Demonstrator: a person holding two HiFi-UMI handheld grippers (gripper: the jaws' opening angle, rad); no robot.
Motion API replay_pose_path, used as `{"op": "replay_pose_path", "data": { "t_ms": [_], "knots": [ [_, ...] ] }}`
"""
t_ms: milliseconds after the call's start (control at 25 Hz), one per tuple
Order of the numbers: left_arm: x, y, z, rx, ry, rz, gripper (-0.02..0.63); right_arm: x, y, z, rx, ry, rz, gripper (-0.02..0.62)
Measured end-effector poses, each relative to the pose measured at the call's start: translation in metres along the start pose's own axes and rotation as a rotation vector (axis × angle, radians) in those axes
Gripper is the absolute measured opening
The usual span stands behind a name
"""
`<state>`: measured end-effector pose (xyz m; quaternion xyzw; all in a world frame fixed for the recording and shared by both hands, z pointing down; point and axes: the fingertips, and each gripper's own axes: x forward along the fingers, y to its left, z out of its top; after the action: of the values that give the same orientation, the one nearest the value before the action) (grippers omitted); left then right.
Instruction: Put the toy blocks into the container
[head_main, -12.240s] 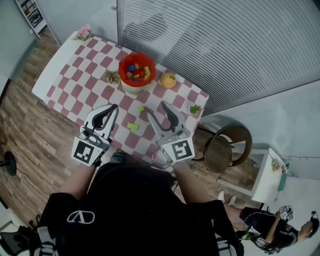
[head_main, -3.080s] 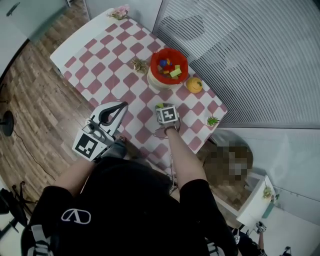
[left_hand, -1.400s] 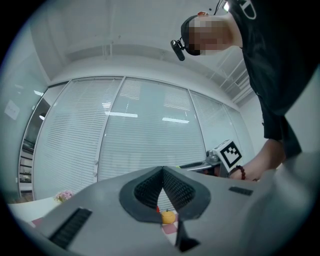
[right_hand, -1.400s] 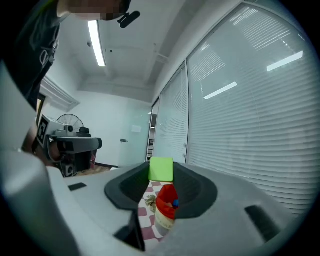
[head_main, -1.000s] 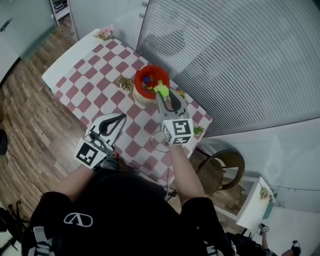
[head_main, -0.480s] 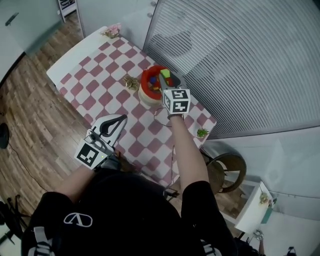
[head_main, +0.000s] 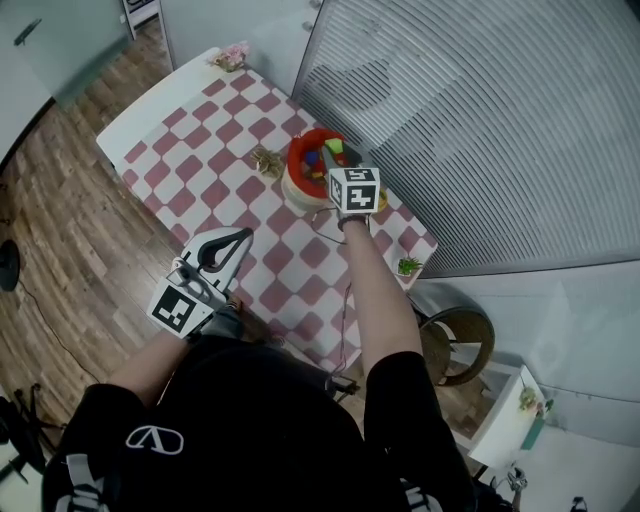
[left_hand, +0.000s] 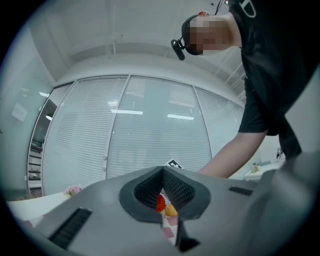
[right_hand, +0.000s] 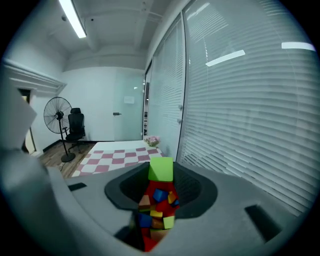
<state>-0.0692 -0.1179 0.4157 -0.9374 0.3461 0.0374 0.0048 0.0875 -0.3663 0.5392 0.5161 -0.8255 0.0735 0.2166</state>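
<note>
Right gripper (head_main: 337, 157) is seen clamped narrow on a green block (head_main: 333, 146), held over the red container (head_main: 298, 153) at the far side of the checkered table (head_main: 200, 130). In the right gripper view the green block (right_hand: 161, 168) is pinched between the jaw tips of the right gripper (right_hand: 161, 174), directly above the red container (right_hand: 148, 245), where mixed coloured blocks (right_hand: 158, 199) are piled: blue, yellow, orange and green. Compared with a second ago, the right gripper has been carried from the near rim to above the container's middle; half a second ago it was almost there already. About three seconds back it was down on the cloth at the block. The grip on the block is unchanged over the last second. Left gripper (head_main: 240, 236) is kept where it was, at the near table edge, well apart from the container. In the left gripper view the jaws of the left gripper (left_hand: 162, 172) are closed tip to tip with nothing between them. A small potted plant (head_main: 408, 266) stands near the table's right corner and pink flowers (head_main: 235, 55) at the far corner, both unmoved.
</note>
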Motion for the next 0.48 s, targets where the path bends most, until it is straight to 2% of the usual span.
{"op": "replay_pose_path", "data": {
  "t_ms": [200, 480],
  "knots": [
    [0.001, -0.001, -0.002, 0.0, 0.004, -0.006, 0.006, 0.013, 0.002, -0.045, 0.036, 0.128, 0.023, 0.15],
    [0.001, 0.002, -0.003, -0.001, 0.01, -0.001, 0.006, 0.015, -0.002, -0.053, 0.035, 0.149, 0.005, 0.156]
  ]
}}
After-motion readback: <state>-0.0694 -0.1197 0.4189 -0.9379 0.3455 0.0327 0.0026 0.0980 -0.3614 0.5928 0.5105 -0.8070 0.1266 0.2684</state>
